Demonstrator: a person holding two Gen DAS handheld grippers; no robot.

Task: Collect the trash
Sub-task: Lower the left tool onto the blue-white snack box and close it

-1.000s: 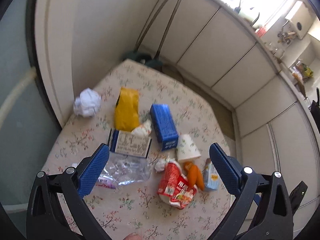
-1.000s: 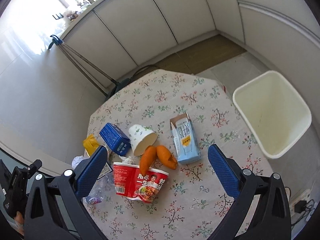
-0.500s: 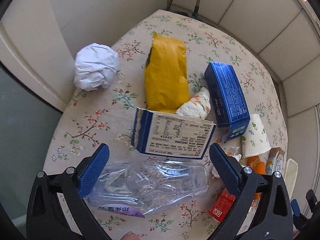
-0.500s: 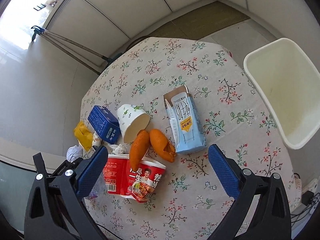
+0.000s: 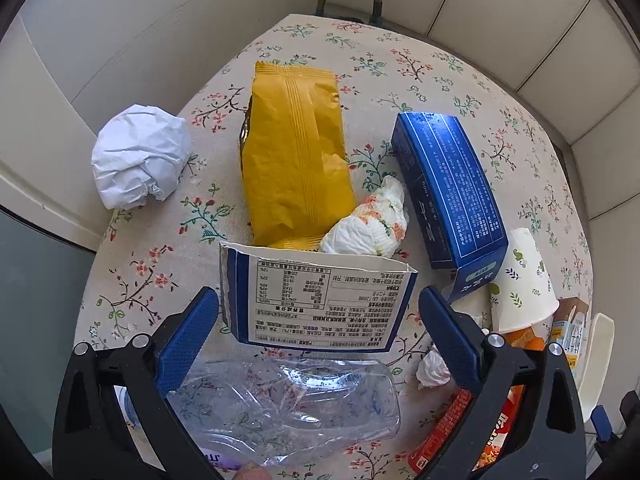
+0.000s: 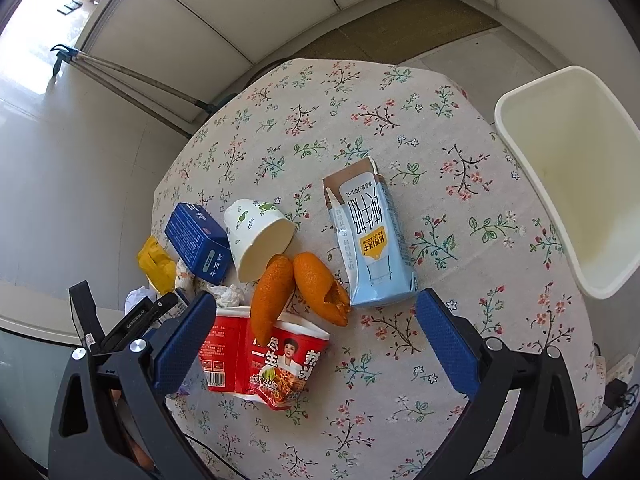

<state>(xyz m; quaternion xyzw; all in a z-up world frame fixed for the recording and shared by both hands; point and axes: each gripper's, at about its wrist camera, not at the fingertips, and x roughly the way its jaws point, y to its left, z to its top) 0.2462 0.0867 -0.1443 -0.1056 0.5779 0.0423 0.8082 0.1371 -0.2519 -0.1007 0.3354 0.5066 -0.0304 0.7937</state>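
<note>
Trash lies on a floral tablecloth. My left gripper is open, low over a torn blue-and-white carton and a crushed clear bottle. Beyond lie a yellow bag, a paper ball, a tissue wad and a blue box. My right gripper is open above a red noodle cup and two orange peels. A milk carton and paper cup lie beyond.
A cream waste bin stands off the table's right edge in the right wrist view. Mop handles lean on the wall behind the table. White cabinets surround the table. The left gripper's body shows at the right wrist view's lower left.
My left gripper has moved down and forward toward the torn carton and bottle. My right gripper has moved lower toward the noodle cup and peels. Both stay open.
</note>
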